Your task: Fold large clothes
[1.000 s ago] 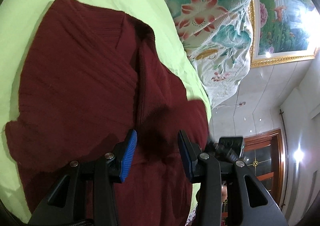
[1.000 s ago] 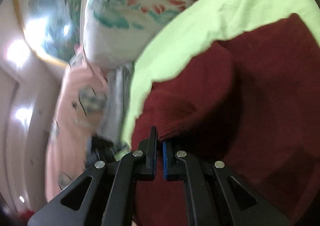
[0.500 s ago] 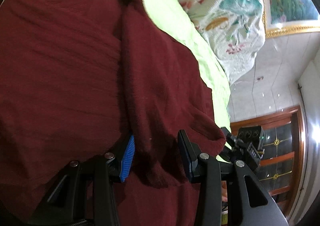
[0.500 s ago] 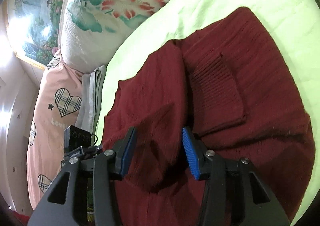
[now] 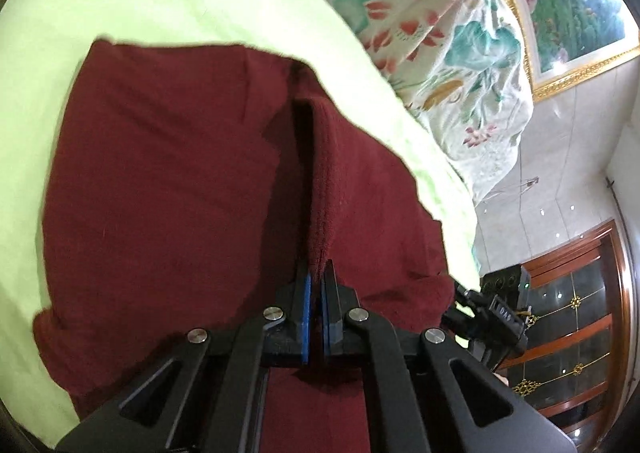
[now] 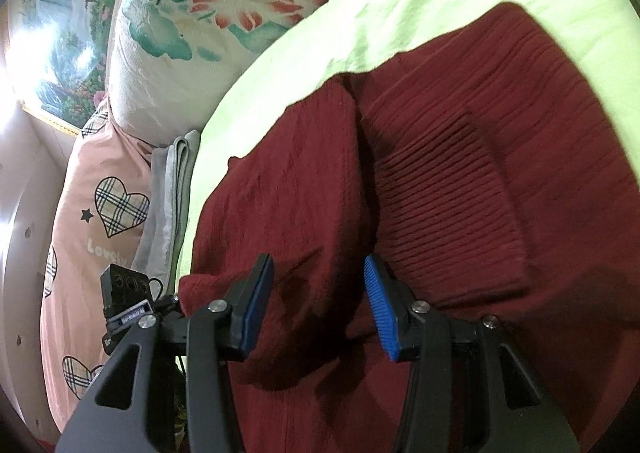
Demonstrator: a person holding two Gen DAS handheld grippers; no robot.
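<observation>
The maroon knit garment [image 5: 168, 189] is lying spread on the light green bedsheet [image 5: 168, 1], with one panel already doubled over so that a raised lengthwise fold ridge [image 5: 320, 181] is running toward the left wrist camera. The left gripper [image 5: 316, 281] is being seen with its jaws just drawn together, and a thin pinch of the ridge fabric is being clamped between the blue pads [image 5: 306, 309]. The right gripper [image 6: 318, 293] is being held with its jaws apart, just opened, over the smoother panel of the garment [image 6: 288, 189]; cloth is lying below and between the pads, but nothing is being pressed by them. Judged risks: only the top layer of the ridge may be getting caught by the left grip, so that on lifting the layers are being separated and the fold is being undone; the knit is looking soft and stretchy, so a shallow pinch may be slipping out under the garment's weight. With the right side not gripped, a one-sided pull may be dragging the whole garment askew across the sheet, or bunching the ribbed panel [image 6: 452, 189]. The garment edge is lying near the side of the bed, by the pink pillow [image 6: 88, 181], so a pull that way may be sending cloth over the edge. Writing: white letters under a plaid heart on the pink pillow are appearing to read "Lovely", partly blurred. No brand or label is being made out on the garment.
</observation>
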